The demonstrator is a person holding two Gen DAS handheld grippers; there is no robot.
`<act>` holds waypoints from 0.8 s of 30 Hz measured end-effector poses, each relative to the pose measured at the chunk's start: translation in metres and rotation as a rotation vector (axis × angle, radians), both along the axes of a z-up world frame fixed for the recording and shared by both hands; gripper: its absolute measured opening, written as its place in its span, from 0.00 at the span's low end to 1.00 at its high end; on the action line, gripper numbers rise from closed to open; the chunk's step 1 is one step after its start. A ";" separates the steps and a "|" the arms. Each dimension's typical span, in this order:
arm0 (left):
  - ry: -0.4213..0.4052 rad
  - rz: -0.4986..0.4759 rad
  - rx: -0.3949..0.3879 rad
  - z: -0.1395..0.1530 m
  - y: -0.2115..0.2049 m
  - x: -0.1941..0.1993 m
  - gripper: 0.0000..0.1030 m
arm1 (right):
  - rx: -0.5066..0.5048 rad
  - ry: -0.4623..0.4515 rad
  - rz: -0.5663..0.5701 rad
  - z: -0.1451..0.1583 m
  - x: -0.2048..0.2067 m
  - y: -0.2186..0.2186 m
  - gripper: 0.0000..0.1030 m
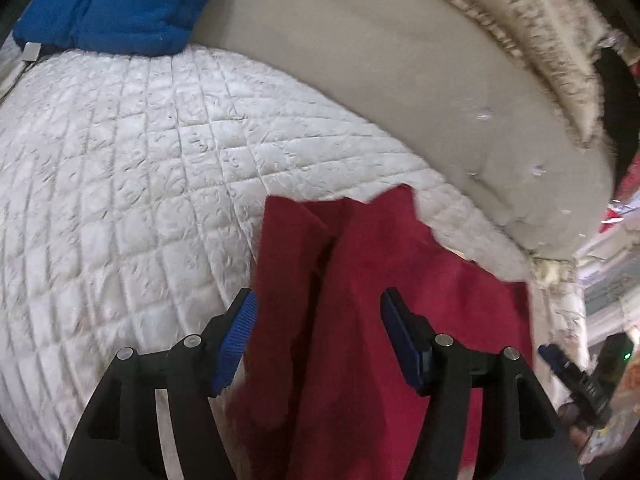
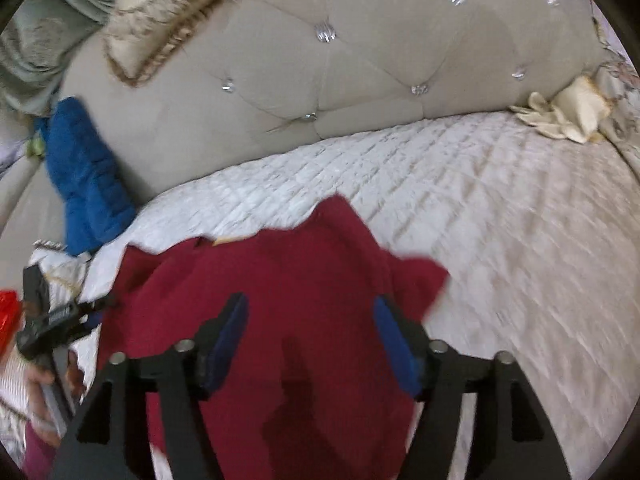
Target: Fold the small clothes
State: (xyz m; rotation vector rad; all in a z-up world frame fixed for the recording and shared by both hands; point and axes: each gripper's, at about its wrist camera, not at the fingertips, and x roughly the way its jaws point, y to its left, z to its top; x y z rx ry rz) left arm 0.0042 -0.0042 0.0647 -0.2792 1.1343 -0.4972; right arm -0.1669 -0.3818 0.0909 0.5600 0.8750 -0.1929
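Observation:
A dark red garment point(image 1: 380, 248) lies rumpled on the white quilted bedspread point(image 1: 120, 160), with a fold running down its middle. My left gripper point(image 1: 319, 300) hangs over the garment's left part. Its blue pads stand apart and the cloth lies below them, not pinched. In the right wrist view the same red garment point(image 2: 280, 264) spreads under my right gripper point(image 2: 311, 302), which is also open above the cloth. The right gripper's tip point(image 1: 560, 364) shows at the lower right of the left wrist view. At the garment's left edge in the right wrist view sits the left gripper point(image 2: 80, 312).
A blue plush cloth point(image 2: 84, 176) leans against the beige tufted headboard point(image 2: 360, 60). A fringed cushion point(image 1: 540, 40) rests on the headboard's top. A cream cloth point(image 2: 568, 116) lies at the far right of the bedspread point(image 2: 500, 220). A person's hand point(image 2: 40, 384) holds the left gripper.

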 end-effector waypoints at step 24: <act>0.066 -0.216 0.086 -0.013 0.022 -0.081 0.00 | 0.009 0.038 0.151 -0.004 -0.097 0.048 0.06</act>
